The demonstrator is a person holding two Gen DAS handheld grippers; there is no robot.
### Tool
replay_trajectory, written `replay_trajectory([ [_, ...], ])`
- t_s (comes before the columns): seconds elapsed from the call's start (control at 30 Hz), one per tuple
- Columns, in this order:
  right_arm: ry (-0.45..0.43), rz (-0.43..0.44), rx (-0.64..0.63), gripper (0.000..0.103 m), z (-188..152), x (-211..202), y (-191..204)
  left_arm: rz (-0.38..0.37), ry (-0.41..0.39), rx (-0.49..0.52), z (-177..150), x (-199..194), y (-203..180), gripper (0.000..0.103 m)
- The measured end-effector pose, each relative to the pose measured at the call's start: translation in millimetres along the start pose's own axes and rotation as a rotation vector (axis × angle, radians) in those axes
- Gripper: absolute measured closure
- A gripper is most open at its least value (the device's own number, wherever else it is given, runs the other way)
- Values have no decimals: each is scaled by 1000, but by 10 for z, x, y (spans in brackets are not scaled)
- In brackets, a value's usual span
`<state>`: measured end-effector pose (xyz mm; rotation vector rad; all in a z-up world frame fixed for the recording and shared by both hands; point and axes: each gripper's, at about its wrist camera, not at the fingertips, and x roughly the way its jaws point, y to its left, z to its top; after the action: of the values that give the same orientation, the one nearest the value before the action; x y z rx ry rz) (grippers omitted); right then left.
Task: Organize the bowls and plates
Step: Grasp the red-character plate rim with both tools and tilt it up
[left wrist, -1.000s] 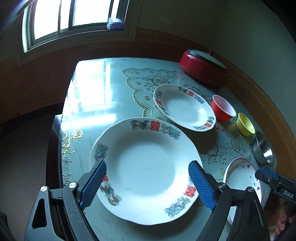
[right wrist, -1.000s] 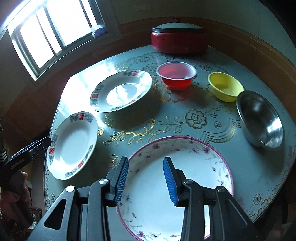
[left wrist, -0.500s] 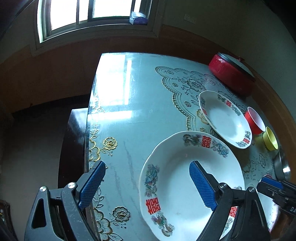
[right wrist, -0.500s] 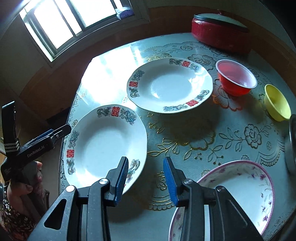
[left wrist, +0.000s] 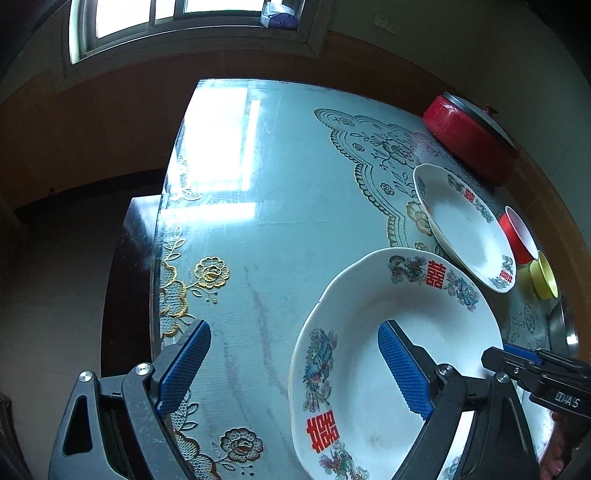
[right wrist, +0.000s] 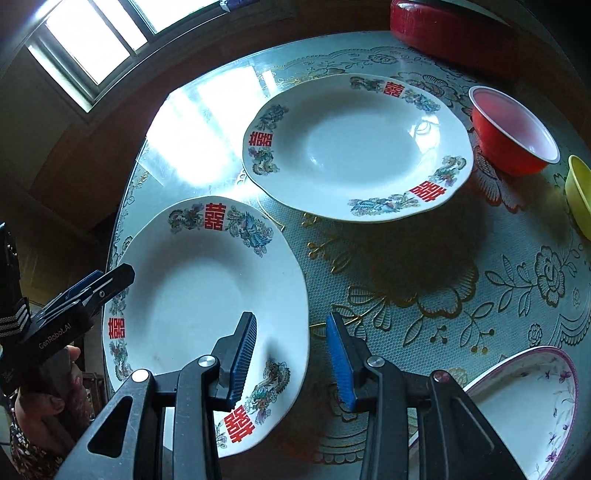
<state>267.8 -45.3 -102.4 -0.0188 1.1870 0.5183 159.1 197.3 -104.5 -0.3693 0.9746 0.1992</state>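
Plates with red characters and flowered rims are laid on the desk (right wrist: 424, 280): the near plate (right wrist: 199, 295) at the desk's left edge, the far plate (right wrist: 354, 147) set behind it toward the wall. Both lie flat, hollow side up. In the right wrist view the far plate is seen as an oval, its long axis running left to right; how much of that is the lens cannot be told.

The left gripper (left wrist: 295, 369) is held low over the desk's left edge with its jaws spread wide, nothing between them; one blue pad (left wrist: 402, 373) is seen over the near plate (left wrist: 399, 354), the other over bare desk. The right gripper (right wrist: 291, 354) is held with its jaws parted and empty, straddling the near plate's right rim; whether the rim is touched cannot be told.

A red bowl (right wrist: 513, 133) and a yellow bowl (right wrist: 580, 192) stand to the right of the far plate, the yellow one cut off by the frame. A purple-rimmed plate (right wrist: 524, 406) is partly cut off at lower right. Of a steel bowl (left wrist: 565, 325) only an edge is shown, in the left wrist view. A red lidded pot (left wrist: 469, 147) is set by the wall.

The desk is covered with a glossy cloth printed with gold flowers, and strong glare from the window (left wrist: 177, 22) is thrown across it. Wood panelling runs round the room.
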Motion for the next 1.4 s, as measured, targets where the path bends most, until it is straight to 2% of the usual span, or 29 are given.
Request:
replay_trajectory([
  [0.1, 14, 28, 31, 64, 3, 56, -49, -5, 3, 7, -1, 22, -19, 11],
  [0.43, 32, 74, 58, 64, -61, 164, -83, -40, 35, 67, -17, 139, -115, 25],
  [0.73, 28, 88, 51, 74, -100, 189, -89, -76, 67, 150, -53, 202, -225, 57],
  [0.77, 30, 98, 50, 77, -106, 189, -88, -76, 70, 155, -54, 205, -236, 57],
  [0.97, 23, 99, 38, 77, -119, 186, -75, -66, 77, 209, -89, 199, -267, 56],
  [1.0, 26, 97, 41, 77, -119, 186, -77, -70, 85, 225, -97, 202, -283, 54],
  [1.07, 31, 96, 43, 77, -113, 190, -71, -69, 103, 258, -110, 211, -342, 42],
  [1.13, 33, 96, 40, 77, -116, 190, -67, -60, 99, 269, -124, 219, -371, 40],
  [1.3, 27, 99, 52, 77, -154, 164, -83, -73, 78, 226, -147, 193, -329, 42],
  [1.4, 20, 86, 41, 76, -164, 157, -58, -45, 63, 218, -158, 165, -294, 53],
])
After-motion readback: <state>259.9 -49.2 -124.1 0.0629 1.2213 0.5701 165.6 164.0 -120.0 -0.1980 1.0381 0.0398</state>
